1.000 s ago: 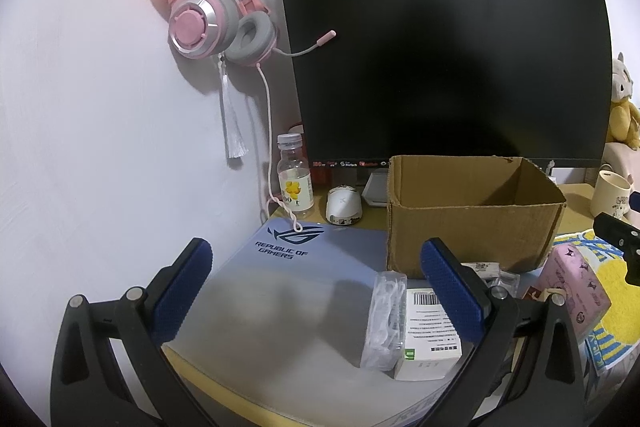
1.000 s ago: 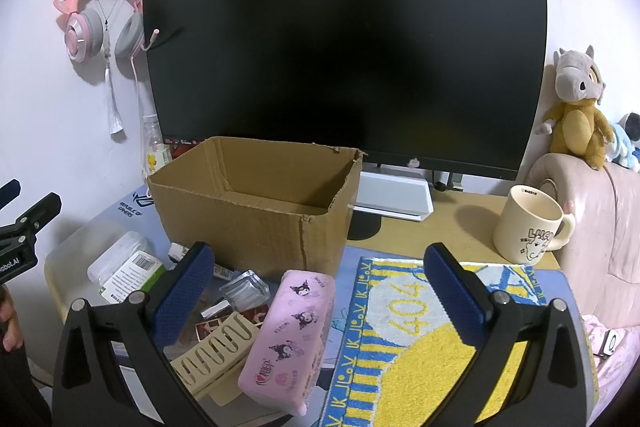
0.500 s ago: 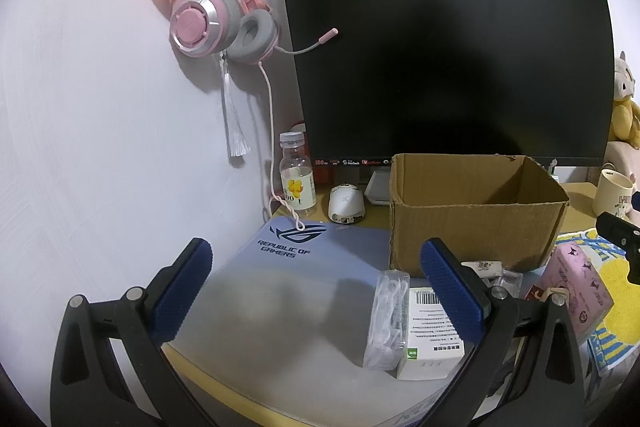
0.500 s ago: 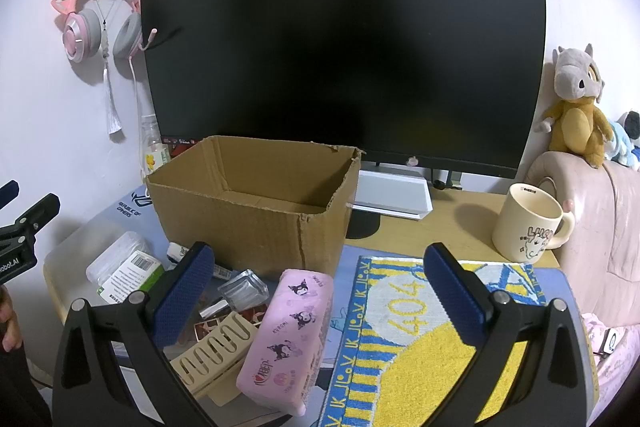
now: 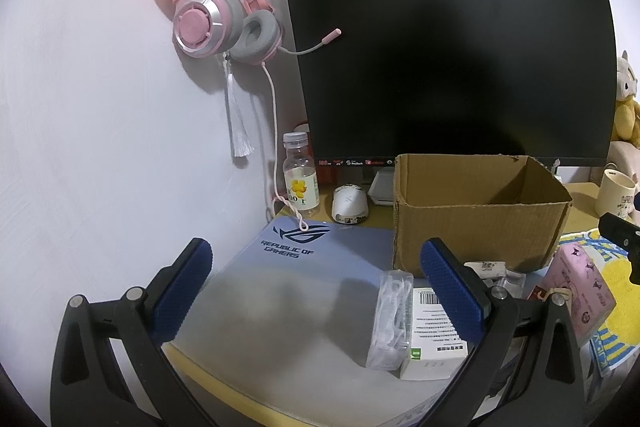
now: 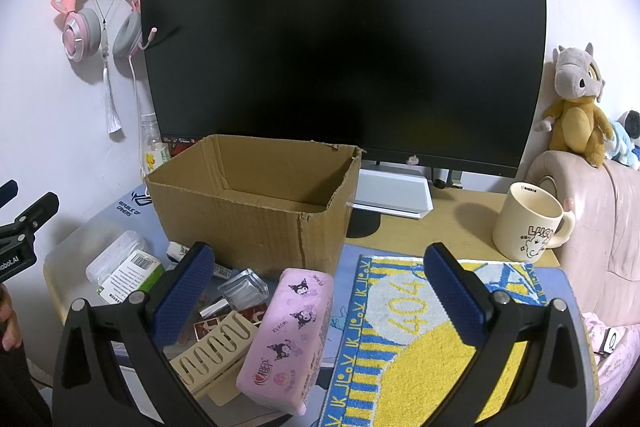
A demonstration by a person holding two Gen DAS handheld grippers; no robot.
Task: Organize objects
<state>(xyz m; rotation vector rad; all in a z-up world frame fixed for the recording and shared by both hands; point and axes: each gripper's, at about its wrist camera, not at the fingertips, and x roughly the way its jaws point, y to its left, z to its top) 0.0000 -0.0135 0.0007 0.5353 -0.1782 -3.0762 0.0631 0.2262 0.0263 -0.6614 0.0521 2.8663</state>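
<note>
An open, empty cardboard box point(image 5: 480, 215) point(image 6: 256, 211) stands on the desk in front of the monitor. Before it lie a clear plastic case point(image 5: 390, 319) point(image 6: 114, 255), a white medicine box point(image 5: 434, 343) point(image 6: 128, 275), a pink Kuromi pouch point(image 6: 288, 335) point(image 5: 576, 291), a small glass bottle point(image 6: 244, 287), a beige comb-like holder point(image 6: 216, 347) and a small white tube point(image 5: 486, 267). My left gripper point(image 5: 320, 291) is open and empty above the blue mouse pad point(image 5: 304, 267). My right gripper point(image 6: 320, 295) is open and empty above the pouch and towel.
A black monitor point(image 6: 344, 39) fills the back. A pink headset point(image 5: 216, 23) hangs on the wall. A drink bottle point(image 5: 300, 183) and white mouse point(image 5: 350, 205) stand at back left. A cream mug point(image 6: 528, 223), yellow towel point(image 6: 440, 347) and plush toy point(image 6: 576, 107) are at right.
Both grippers drifted only slightly; the left view shifted a little so the scene sits a touch higher and further right. Nothing was grasped or moved.
</note>
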